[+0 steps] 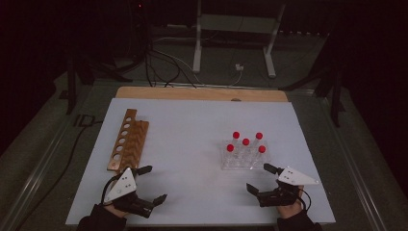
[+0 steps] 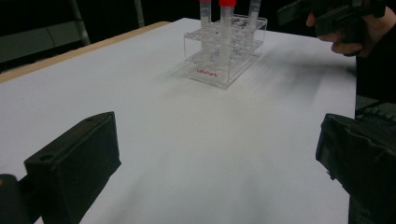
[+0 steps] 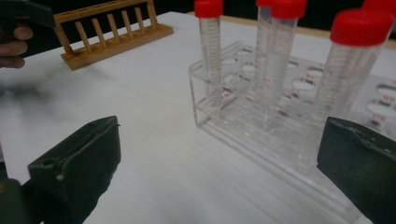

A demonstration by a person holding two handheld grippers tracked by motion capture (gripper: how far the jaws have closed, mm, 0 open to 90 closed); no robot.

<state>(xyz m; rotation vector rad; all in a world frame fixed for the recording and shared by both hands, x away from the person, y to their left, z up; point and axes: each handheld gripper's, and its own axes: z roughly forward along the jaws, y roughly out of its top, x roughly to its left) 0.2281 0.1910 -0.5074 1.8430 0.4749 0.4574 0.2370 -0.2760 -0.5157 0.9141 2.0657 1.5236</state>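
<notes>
Red-capped tubes (image 1: 246, 142) stand in clear rack (image 1: 243, 161), table right. My right gripper (image 1: 264, 178) and left gripper (image 1: 155, 183) gape wide, empty. I'd approach level, pinch one tube below cap, lift straight toward wooden rack (image 1: 128, 141).

A dim room: grey floor (image 1: 43, 139), trailing cables (image 1: 163, 62), and a white metal stand (image 1: 235, 24) beyond the table.

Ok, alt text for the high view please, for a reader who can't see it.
Two hand-held grippers, left gripper and right gripper, rest open and empty at the near edge of a white table. A wooden tube rack lies at left; a clear rack holding five red-capped tubes stands at right.
</notes>
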